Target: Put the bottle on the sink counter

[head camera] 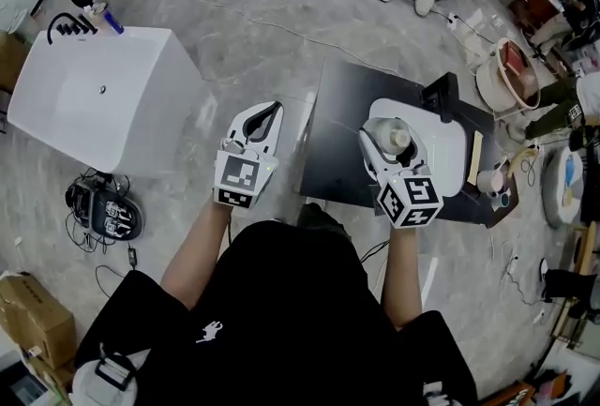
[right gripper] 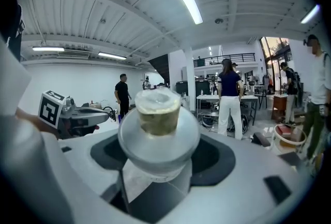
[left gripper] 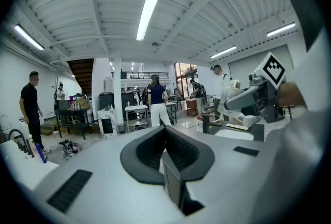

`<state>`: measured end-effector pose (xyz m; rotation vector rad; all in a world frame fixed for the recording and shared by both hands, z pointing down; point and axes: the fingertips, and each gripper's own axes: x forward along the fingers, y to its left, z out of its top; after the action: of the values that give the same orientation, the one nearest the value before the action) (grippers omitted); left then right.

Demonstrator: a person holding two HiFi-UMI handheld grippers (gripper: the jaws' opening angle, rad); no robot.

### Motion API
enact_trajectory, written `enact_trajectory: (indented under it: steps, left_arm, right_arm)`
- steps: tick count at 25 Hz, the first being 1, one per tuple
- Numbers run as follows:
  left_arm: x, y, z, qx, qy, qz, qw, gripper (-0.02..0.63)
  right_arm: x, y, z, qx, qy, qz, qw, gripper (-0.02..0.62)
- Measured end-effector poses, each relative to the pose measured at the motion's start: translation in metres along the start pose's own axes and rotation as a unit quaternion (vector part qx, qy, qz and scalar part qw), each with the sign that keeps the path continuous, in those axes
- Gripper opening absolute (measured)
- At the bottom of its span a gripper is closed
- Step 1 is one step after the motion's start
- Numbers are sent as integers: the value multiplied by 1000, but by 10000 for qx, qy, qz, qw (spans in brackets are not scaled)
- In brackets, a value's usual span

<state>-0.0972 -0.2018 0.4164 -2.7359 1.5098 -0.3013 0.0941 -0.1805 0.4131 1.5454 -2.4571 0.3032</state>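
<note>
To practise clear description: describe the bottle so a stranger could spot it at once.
Find the dark counter with the white sink. Over the sink, the right gripper clamps the bottle. It is pale with a yellowish neck, and it alone is held off the counter.

Three cameras around a black sink counter (head camera: 337,142).
Head view looks steeply down from above its near edge. Left gripper view faces level from just left of it, right gripper view from over it; both show a person in white trousers (left gripper: 158,113) (right gripper: 230,114) beyond it.
</note>
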Motion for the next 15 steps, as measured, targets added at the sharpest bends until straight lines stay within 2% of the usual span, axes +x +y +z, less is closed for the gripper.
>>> enact_trajectory:
  steps: [15]
  left_arm:
    - [70,-5,-5,-107,452,642,9969,3]
  right_arm:
    - [73,-82,-5,-100,244,564,9981,334]
